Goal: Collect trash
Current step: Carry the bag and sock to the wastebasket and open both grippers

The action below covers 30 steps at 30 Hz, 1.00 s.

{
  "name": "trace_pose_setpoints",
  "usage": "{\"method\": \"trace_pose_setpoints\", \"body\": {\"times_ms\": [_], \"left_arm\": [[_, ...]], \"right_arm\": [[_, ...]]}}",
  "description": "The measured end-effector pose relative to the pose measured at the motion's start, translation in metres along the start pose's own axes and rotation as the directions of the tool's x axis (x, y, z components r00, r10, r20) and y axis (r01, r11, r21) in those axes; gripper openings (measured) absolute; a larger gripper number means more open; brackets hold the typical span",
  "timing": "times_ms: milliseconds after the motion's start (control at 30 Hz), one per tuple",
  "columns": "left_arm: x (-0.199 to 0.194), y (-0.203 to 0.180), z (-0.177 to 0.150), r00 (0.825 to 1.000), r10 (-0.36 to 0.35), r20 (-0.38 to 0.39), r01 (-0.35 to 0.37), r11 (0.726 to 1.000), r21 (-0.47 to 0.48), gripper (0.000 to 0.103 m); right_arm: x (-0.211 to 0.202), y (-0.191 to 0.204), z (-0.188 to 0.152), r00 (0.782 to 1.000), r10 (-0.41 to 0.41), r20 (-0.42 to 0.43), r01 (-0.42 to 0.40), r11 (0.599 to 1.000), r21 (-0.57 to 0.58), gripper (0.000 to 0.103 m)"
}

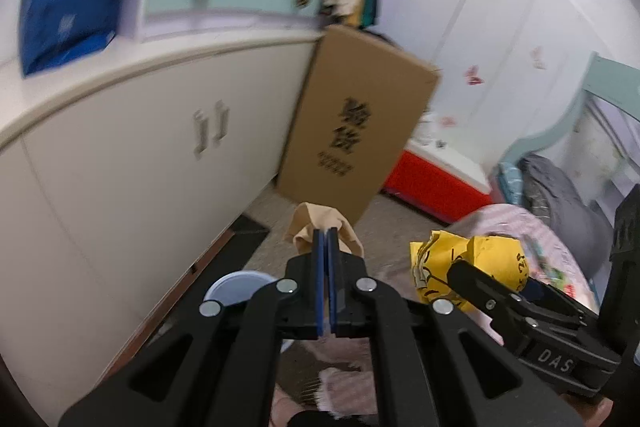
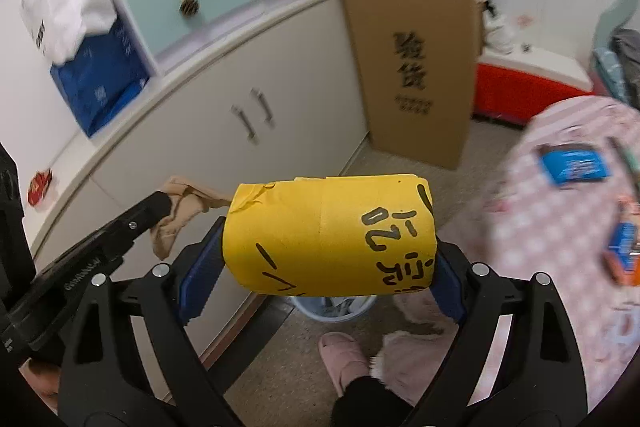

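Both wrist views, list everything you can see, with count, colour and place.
Yellow wrapper: 1, yellow, in right gripper.
Tan cloth: 1, beige, in left gripper.
Bin: 1, pale blue, on floor below grippers.
Box: 1, brown, leaning against cabinet.
Cabinet: 1, white, left.
Blue bag: 1, on cabinet.
Slipper: 1, pink, on floor.
Left gripper: shut.
Right gripper: shut.

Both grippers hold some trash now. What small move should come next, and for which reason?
Probably release the yellow paper roll from the right gripper: the bin on the floor appears directly beneath it. The left gripper, shut on the beige cloth, sits beside the bin, not over it, so it should shift across afterwards.
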<state>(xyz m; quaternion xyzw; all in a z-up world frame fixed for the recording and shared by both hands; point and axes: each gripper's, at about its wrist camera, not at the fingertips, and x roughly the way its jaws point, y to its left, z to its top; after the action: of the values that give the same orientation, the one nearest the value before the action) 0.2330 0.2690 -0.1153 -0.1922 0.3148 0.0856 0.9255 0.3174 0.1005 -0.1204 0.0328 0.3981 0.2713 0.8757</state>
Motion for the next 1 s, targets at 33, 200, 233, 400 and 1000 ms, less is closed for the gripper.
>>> {"method": "trace_pose_setpoints", "body": {"times_ms": [33, 200, 233, 400, 1000], "left_arm": [[0.008, 0.01, -0.001, 1.0, 0.014, -0.011, -0.014, 1.0, -0.011, 0.002], [0.048, 0.053, -0.01, 0.994, 0.079, -0.073, -0.084, 0.995, -0.063, 0.002], [0.056, 0.06, -0.011, 0.992, 0.09, -0.084, -0.096, 0.993, -0.072, 0.002], [0.092, 0.089, -0.015, 0.981, 0.14, -0.135, -0.155, 0.983, -0.103, 0.002], [0.146, 0.09, -0.036, 0.959, 0.159, -0.235, -0.183, 0.979, -0.086, 0.002]], "right_arm": [[0.01, 0.003, -0.002, 1.0, 0.004, -0.012, -0.004, 1.0, -0.004, 0.087], [0.075, 0.018, -0.011, 0.996, 0.023, -0.085, -0.024, 1.0, -0.014, 0.087], [0.09, 0.019, -0.013, 0.995, 0.034, -0.099, -0.035, 0.999, -0.009, 0.087], [0.138, 0.02, -0.016, 0.993, 0.061, -0.1, -0.06, 0.998, 0.017, 0.091], [0.162, -0.015, -0.045, 0.988, -0.027, -0.15, 0.036, 0.998, 0.057, 0.094]]}}
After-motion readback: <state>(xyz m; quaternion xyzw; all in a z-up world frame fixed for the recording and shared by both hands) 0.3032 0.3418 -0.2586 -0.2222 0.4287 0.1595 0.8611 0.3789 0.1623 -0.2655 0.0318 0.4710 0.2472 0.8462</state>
